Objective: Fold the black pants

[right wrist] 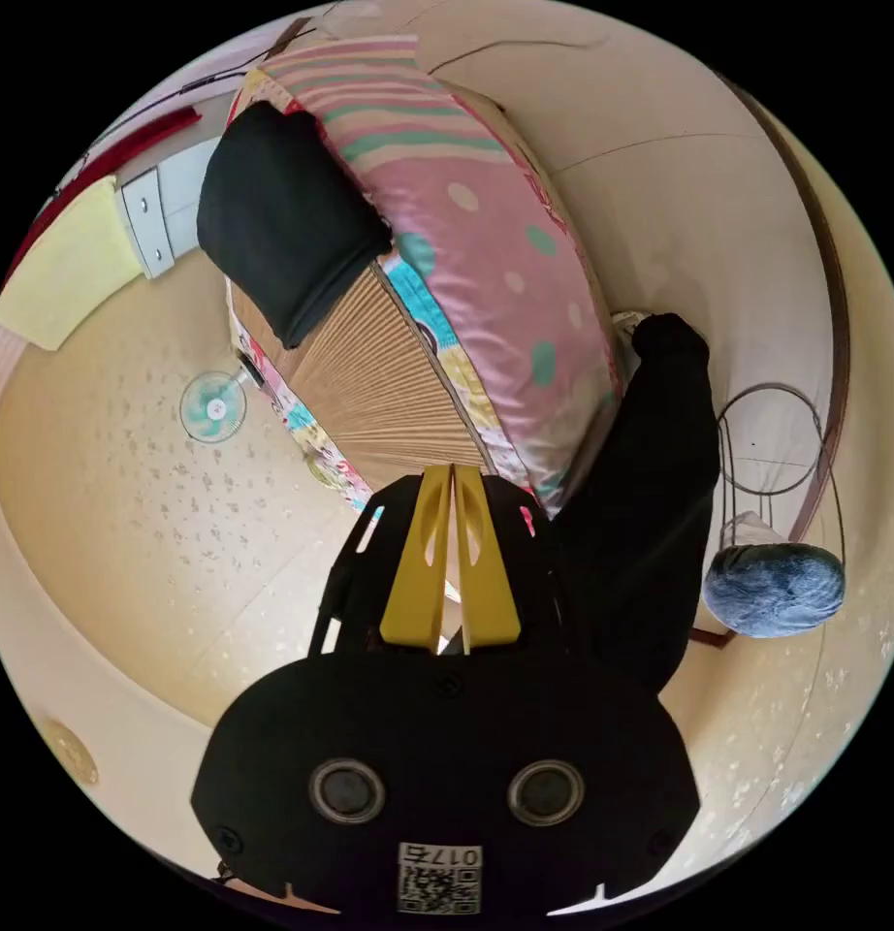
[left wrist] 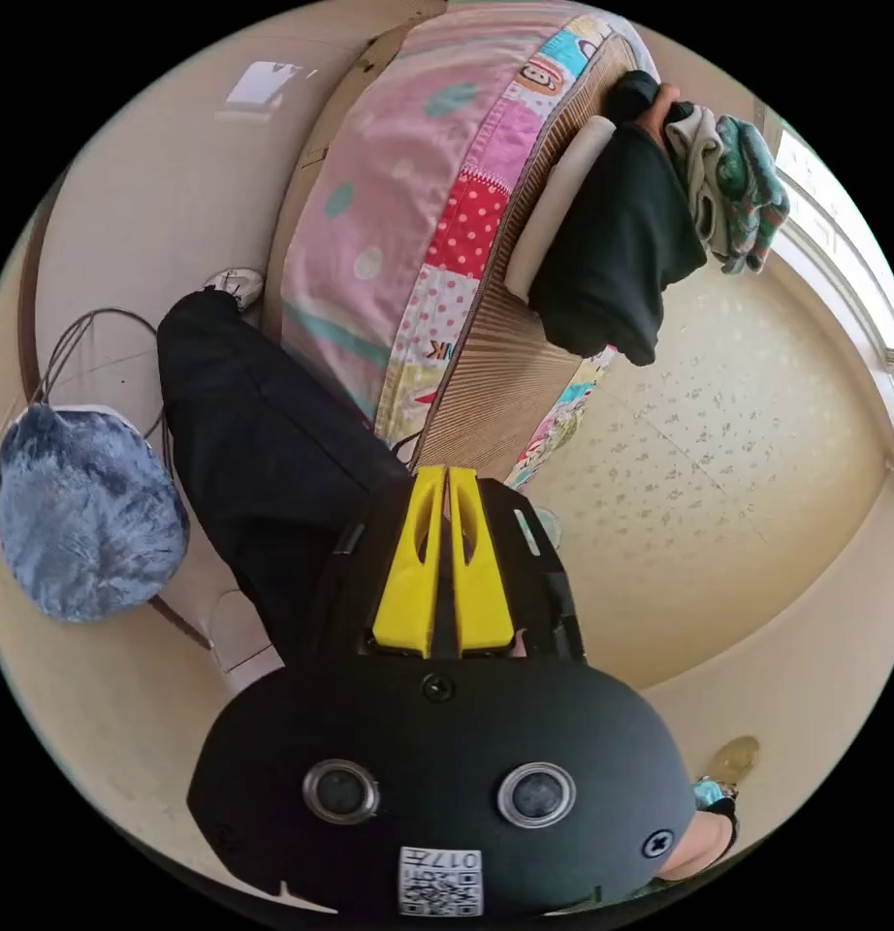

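Left gripper (left wrist: 448,477): your yellow jaws sit pressed together with nothing between them, pointing at the bed's edge.
Right gripper (right wrist: 452,475): jaws likewise closed and empty, aimed at the same bed.
Black pants (left wrist: 612,242): folded into a compact bundle, resting on the woven mat (left wrist: 505,359) on the bed; in the right gripper view the bundle (right wrist: 282,218) lies near the mat's far corner.
Bed: a pink patchwork quilt (left wrist: 418,194) lies beside the mat.
Other clothes: a pale and green pile (left wrist: 738,184) sits just beside the pants.
Person: a leg in dark trousers (left wrist: 263,446) stands against the bed.
Floor: a blue fluffy cushion (left wrist: 83,514) rests on a wire-frame stool.
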`<move>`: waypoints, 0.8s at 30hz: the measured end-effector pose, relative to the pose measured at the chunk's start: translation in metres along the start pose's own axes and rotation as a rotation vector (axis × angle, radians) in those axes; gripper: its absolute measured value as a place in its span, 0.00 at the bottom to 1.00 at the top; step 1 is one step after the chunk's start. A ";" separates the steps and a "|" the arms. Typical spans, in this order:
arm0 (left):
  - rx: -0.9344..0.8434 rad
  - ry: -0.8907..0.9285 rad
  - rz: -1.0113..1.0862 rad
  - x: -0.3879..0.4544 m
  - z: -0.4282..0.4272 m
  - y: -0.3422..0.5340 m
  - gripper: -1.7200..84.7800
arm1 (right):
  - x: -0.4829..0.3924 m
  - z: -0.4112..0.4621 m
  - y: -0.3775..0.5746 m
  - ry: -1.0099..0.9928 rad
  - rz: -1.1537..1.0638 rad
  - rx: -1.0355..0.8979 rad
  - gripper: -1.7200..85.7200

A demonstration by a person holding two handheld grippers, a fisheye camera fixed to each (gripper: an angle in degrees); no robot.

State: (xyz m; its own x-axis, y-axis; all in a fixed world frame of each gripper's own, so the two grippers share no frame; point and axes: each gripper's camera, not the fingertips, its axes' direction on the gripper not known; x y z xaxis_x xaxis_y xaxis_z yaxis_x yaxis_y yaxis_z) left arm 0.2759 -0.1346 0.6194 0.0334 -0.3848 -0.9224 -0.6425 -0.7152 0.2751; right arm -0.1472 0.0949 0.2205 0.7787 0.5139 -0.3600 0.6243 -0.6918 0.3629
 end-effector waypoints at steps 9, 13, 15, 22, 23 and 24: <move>0.195 0.281 0.125 0.027 0.050 0.008 0.01 | -0.077 -0.037 -0.063 -0.301 0.045 0.047 0.03; 0.119 0.266 0.229 0.045 0.093 0.003 0.01 | -0.113 -0.055 -0.088 -0.314 0.007 0.022 0.05; 0.069 0.244 0.243 0.042 0.110 0.002 0.01 | -0.135 -0.071 -0.100 -0.332 -0.022 0.016 0.08; 0.079 0.228 0.189 -0.011 0.110 0.020 0.01 | -0.171 -0.108 -0.126 -0.352 -0.010 0.116 0.14; 0.110 0.230 0.150 -0.024 0.099 0.023 0.01 | -0.176 -0.108 -0.130 -0.362 -0.004 0.135 0.15; 0.136 0.235 0.135 -0.030 0.091 0.025 0.01 | -0.180 -0.105 -0.134 -0.373 0.003 0.142 0.17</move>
State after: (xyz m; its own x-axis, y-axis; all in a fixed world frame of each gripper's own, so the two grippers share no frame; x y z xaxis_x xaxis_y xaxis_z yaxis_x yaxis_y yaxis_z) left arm 0.1892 -0.0874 0.6290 0.1070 -0.6069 -0.7876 -0.7490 -0.5701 0.3376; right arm -0.3646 0.1485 0.3270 0.6880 0.3104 -0.6559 0.5869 -0.7696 0.2514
